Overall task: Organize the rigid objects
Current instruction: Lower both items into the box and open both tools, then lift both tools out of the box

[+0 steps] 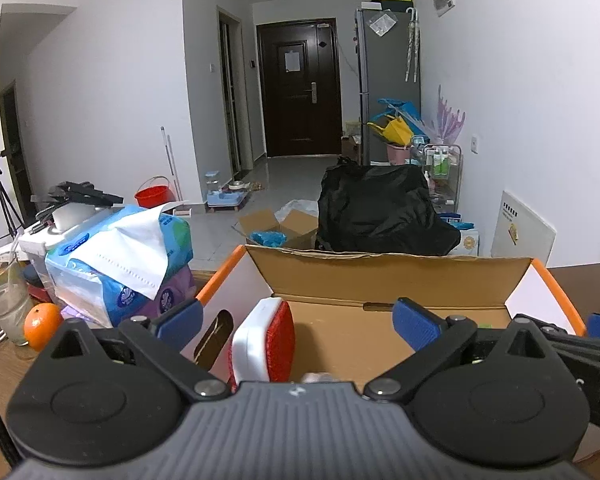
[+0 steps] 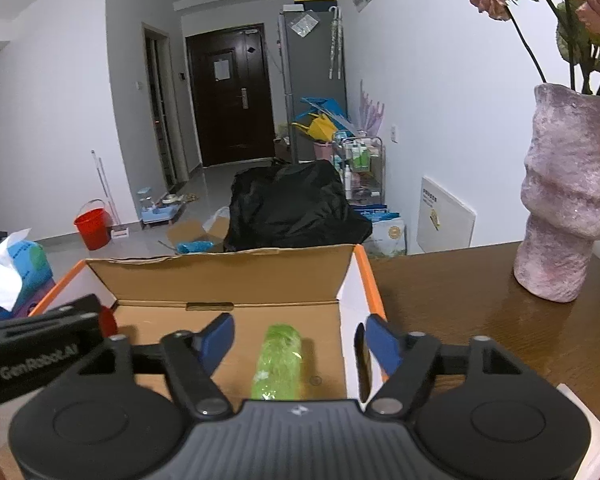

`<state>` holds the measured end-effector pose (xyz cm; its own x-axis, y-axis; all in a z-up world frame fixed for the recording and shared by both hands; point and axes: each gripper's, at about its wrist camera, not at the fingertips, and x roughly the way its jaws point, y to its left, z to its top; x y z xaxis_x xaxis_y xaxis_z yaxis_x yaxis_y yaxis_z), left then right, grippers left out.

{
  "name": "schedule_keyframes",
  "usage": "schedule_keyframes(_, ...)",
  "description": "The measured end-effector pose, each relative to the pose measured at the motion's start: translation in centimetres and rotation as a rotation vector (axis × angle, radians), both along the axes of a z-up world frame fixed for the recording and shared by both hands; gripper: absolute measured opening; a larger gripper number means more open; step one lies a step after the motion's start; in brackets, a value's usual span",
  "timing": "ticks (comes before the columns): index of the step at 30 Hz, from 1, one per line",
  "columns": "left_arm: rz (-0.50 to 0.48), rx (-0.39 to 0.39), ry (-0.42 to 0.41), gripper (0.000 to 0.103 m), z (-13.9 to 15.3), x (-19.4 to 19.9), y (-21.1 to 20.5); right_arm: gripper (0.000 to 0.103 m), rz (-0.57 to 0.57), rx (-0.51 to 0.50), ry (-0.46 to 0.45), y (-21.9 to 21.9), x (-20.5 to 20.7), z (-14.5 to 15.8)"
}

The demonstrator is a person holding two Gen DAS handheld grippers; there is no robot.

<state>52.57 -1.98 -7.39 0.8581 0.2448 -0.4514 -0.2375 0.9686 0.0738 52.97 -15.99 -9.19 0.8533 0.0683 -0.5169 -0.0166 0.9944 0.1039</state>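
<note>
Left tongs (image 1: 298, 322): spread apart, above the open cardboard box (image 1: 380, 280).
Right tongs (image 2: 296, 340): spread apart, holding nothing.
Red-and-white brush (image 1: 264, 344): inside box, left side.
Green bottle (image 2: 278, 364): lying on box floor.
Box: on tabletop (image 2: 460, 300).

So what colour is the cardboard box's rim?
Orange rim, clearest in the right wrist view.

Tissue packs (image 1: 120, 256) stacked left on table, orange (image 1: 42, 325) just beside glass (image 1: 4, 300); pink vase (image 2: 566, 196) with flowers right; black bag (image 1: 380, 212), red bucket (image 2: 93, 227) on floor
</note>
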Motion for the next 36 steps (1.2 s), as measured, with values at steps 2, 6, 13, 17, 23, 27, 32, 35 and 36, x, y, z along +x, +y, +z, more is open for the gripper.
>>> schedule_keyframes(2, 0.0, -0.012, 0.006, 0.103, 0.0, 0.1, 0.2, 0.082, -0.009, 0.0, 0.004, -0.2, 0.1, 0.0)
schedule_keyframes(6, 0.005, -0.014, 0.01, 0.103, 0.0, 0.1, 0.4, 0.087, -0.017, 0.0, 0.007, -0.5, 0.1, -0.1)
schedule_keyframes(13, 0.0, -0.012, 0.019, 0.103, -0.1, -0.1, 0.3, 0.091, -0.022, 0.001, 0.007, -0.7, 0.1, -0.1)
schedule_keyframes(17, -0.004, -0.012, 0.025, 0.103, -0.2, -0.2, 0.2, 0.095, -0.032, 0.005, 0.007, -1.1, 0.1, -0.2)
schedule_keyframes(23, -0.004, -0.004, 0.024, 0.103, -0.1, -0.5, 0.2, 0.099, -0.043, 0.005, 0.007, -1.6, 0.1, -0.1)
schedule_keyframes(27, 0.002, -0.013, 0.024, 0.103, -0.1, -0.6, 0.4, 0.101, -0.045, 0.003, 0.005, -1.7, -0.1, -0.1)
schedule_keyframes(32, 0.002, -0.008, 0.024, 0.103, 0.0, -0.9, 0.4, 0.103, -0.047, 0.0, -0.001, -1.9, -0.5, -0.1)
schedule_keyframes(35, -0.001, -0.007, 0.019, 0.103, 0.1, -1.3, 0.5, 0.103, -0.041, -0.003, -0.002, -2.1, -0.6, 0.0)
schedule_keyframes(36, -0.003, -0.007, 0.018, 0.103, 0.1, -1.5, 0.5, 0.103, -0.04, -0.005, -0.003, -2.2, -0.7, -0.1)
